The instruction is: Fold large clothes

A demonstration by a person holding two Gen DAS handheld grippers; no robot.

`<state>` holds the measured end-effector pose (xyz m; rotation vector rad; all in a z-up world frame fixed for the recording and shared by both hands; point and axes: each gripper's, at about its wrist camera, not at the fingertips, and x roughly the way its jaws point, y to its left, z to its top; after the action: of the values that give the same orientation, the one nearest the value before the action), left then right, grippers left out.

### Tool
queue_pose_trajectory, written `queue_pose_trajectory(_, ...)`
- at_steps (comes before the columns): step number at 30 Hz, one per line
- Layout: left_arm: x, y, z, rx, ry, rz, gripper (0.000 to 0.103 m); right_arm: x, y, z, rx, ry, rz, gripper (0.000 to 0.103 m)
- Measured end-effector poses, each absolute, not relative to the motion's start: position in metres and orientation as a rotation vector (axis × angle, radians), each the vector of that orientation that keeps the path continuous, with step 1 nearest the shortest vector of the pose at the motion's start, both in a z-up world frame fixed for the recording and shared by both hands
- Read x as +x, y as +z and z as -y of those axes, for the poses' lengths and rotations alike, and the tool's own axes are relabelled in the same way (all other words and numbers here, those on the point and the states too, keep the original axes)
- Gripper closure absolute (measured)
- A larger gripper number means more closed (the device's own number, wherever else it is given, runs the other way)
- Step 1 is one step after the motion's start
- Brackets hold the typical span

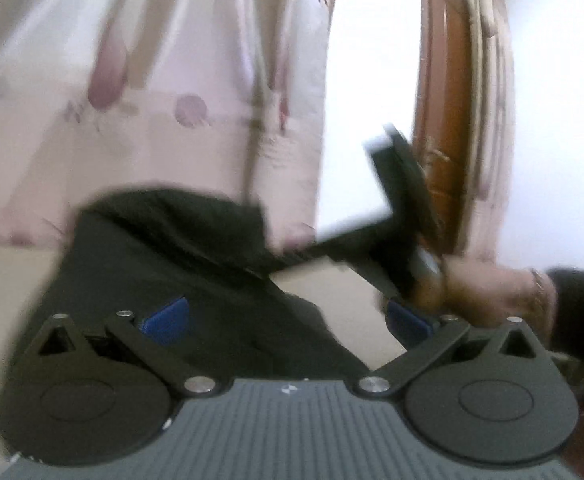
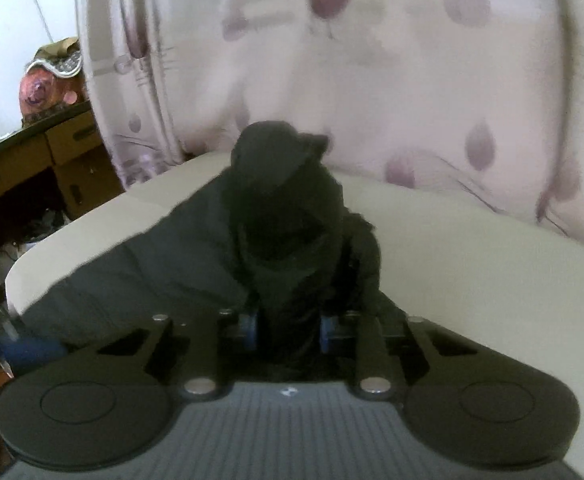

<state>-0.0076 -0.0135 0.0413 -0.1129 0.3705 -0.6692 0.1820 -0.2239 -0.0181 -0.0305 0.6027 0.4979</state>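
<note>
Right wrist view: right gripper (image 2: 290, 330) clenched on a bunched ridge of black garment (image 2: 196, 240), spread on the pale bed (image 2: 471, 272). Left gripper (image 1: 286, 320) held wide, grasping nothing. Folding judged early; garment largely unfolded.

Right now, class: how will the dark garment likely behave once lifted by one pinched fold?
The dark garment probably flops: it bunches up between the right gripper's fingers. It drapes in soft folds over the pale surface, so likely light, trailing, unlikely to slip.
</note>
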Motion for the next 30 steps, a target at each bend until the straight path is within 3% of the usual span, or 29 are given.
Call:
queue_pose_trajectory(5, 0.018, 0.054, 0.014, -0.085, -0.584, -0.364, 0.000, 0.174, -0.048, 0.277, 0.140, 0.384, -0.621, 0.083)
queue_pose_trajectory(6, 0.026, 0.051, 0.014, -0.086, -0.573, -0.379, 0.000, 0.175, -0.060, 0.284, 0.169, 0.350, -0.650, 0.093)
queue_pose_trajectory(10, 0.057, 0.012, 0.010, -0.226, -0.594, -0.552, 0.000, 0.155, -0.082, 0.312, 0.371, 0.387, -0.601, 0.093)
queue_pose_trajectory(14, 0.050, 0.001, 0.017, -0.187, -0.630, -0.519, 0.000, 0.150, -0.051, 0.324, 0.484, 0.445, -0.534, 0.087)
queue_pose_trajectory(15, 0.048, -0.001, 0.020, -0.189, -0.651, -0.519, 0.000, 0.154, -0.045, 0.321, 0.491, 0.465, -0.551, 0.068)
queue_pose_trajectory(16, 0.046, -0.002, 0.024, -0.172, -0.655, -0.516, 0.000, 0.158, -0.039, 0.315, 0.492, 0.474, -0.565, 0.026)
queue_pose_trajectory(17, 0.044, -0.003, 0.027, -0.155, -0.659, -0.512, 0.000, 0.164, -0.035, 0.307, 0.496, 0.487, -0.571, 0.005)
queue_pose_trajectory(18, 0.042, -0.006, 0.030, -0.142, -0.667, -0.509, 0.000, 0.170, -0.033, 0.297, 0.495, 0.511, -0.575, 0.000)
queue_pose_trajectory(23, 0.036, -0.013, 0.036, -0.122, -0.684, -0.495, 0.000, 0.216, -0.040, 0.233, 0.386, 0.530, -0.768, 0.000)
queue_pose_trajectory(26, 0.035, -0.015, 0.038, -0.095, -0.694, -0.484, 0.000, 0.222, -0.040, 0.190, 0.297, 0.626, -0.740, 0.001)
queue_pose_trajectory(27, 0.032, -0.015, 0.035, -0.084, -0.680, -0.482, 0.000, 0.220, -0.039, 0.177, 0.220, 0.632, -0.723, 0.013)
queue_pose_trajectory(28, 0.028, -0.012, 0.030, -0.077, -0.679, -0.486, 0.001, 0.218, -0.038, 0.165, 0.119, 0.607, -0.715, 0.044)
queue_pose_trajectory(30, 0.018, -0.001, 0.010, -0.110, -0.707, -0.471, 0.000, 0.214, -0.033, 0.161, 0.065, 0.621, -0.693, 0.056)
